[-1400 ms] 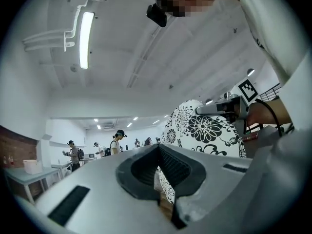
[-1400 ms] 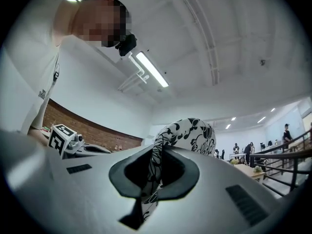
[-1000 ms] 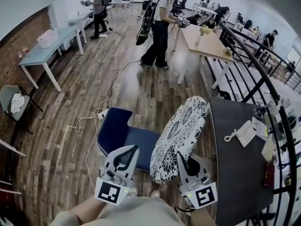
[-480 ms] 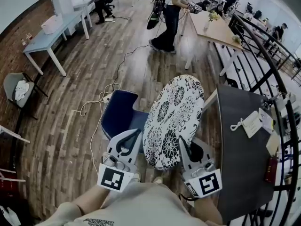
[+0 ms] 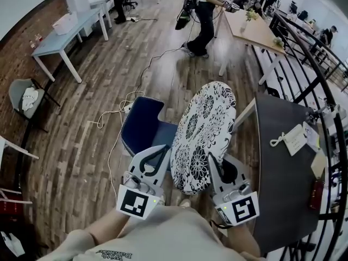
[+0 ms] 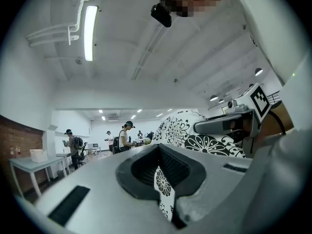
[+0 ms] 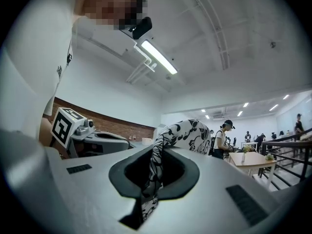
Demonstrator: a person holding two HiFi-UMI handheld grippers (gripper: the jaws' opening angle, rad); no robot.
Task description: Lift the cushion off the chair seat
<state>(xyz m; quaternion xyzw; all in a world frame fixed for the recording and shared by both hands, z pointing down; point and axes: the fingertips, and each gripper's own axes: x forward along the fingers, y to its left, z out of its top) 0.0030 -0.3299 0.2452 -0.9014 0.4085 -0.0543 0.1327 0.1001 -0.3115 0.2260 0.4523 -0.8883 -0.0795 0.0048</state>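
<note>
One cushion (image 5: 204, 137), held on edge above the one blue chair (image 5: 142, 129), long axis running up and away across the chair, lower rim over the chair's front. Two tongs, left tongs (image 5: 162, 150) and right tongs (image 5: 211, 157), each clamped on that rim: left over the chair's middle, right past its right side, neither nearer.

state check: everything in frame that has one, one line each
cushion: up on edge, not flat on the seat, pinched from both sides
left gripper: shut on cushion
right gripper: shut on cushion
chair seat: blue surface showing, uncovered
</note>
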